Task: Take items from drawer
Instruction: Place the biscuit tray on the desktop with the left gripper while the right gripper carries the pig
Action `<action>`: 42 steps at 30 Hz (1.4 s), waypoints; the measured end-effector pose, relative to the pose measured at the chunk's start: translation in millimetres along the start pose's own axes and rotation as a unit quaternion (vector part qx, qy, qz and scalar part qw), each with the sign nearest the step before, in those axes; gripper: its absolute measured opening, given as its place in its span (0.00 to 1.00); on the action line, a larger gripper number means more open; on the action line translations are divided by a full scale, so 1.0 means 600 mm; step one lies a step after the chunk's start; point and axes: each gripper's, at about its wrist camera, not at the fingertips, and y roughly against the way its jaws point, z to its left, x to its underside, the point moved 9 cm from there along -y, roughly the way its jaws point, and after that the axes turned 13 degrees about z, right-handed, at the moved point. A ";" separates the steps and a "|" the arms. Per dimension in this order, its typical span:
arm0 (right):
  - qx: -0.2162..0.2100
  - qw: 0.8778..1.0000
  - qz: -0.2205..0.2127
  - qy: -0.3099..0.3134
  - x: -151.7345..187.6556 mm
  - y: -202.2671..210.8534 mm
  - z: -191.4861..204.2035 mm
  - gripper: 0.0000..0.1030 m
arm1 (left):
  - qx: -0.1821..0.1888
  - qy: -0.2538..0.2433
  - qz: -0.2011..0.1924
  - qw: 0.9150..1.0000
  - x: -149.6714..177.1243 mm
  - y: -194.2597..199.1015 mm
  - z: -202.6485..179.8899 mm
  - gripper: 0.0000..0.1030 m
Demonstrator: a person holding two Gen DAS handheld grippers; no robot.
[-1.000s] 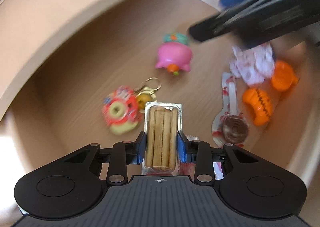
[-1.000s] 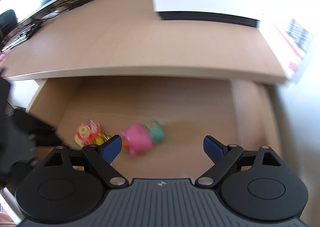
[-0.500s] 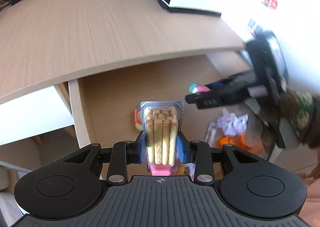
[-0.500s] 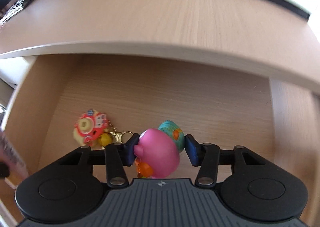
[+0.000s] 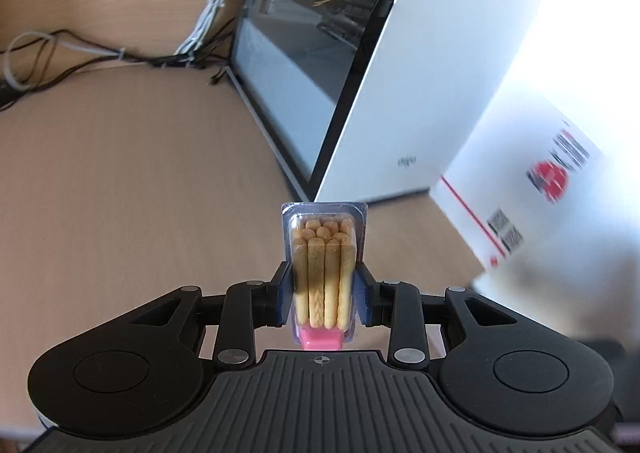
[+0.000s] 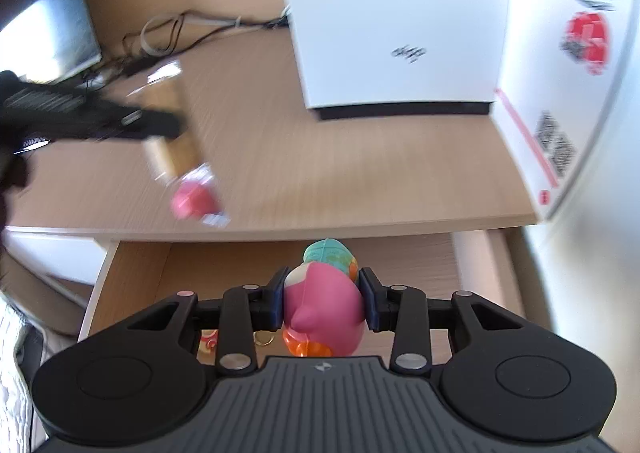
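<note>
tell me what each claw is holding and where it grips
Left claw: clear plastic pack of biscuit sticks, pinched across its lower sides. Right claw, closing: pink rubber toy with teal cap, squeezed across its round body.

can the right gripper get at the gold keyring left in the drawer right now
Probably not yet. The right gripper is closing on the pink toy, so its jaws are full. The keyring lies just below, nothing covering it.

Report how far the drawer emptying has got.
Done: nothing shows set down on the desk yet. In hand: the left gripper grips the biscuit stick pack over the desk; the right gripper is closing on the pink toy above the drawer. Left: a keyring and more.
</note>
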 end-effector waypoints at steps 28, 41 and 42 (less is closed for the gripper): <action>0.067 0.992 -0.088 0.066 -0.148 -0.041 -0.022 0.35 | -0.038 -0.005 -0.054 0.998 0.017 0.024 0.052 0.35; 0.102 0.988 -0.059 0.098 -0.182 -0.146 0.000 0.35 | -0.041 0.018 0.062 0.997 0.277 0.073 0.052 0.35; 0.102 0.988 -0.059 0.098 -0.180 -0.145 0.001 0.35 | -0.044 0.016 0.071 0.996 0.289 0.068 0.052 0.35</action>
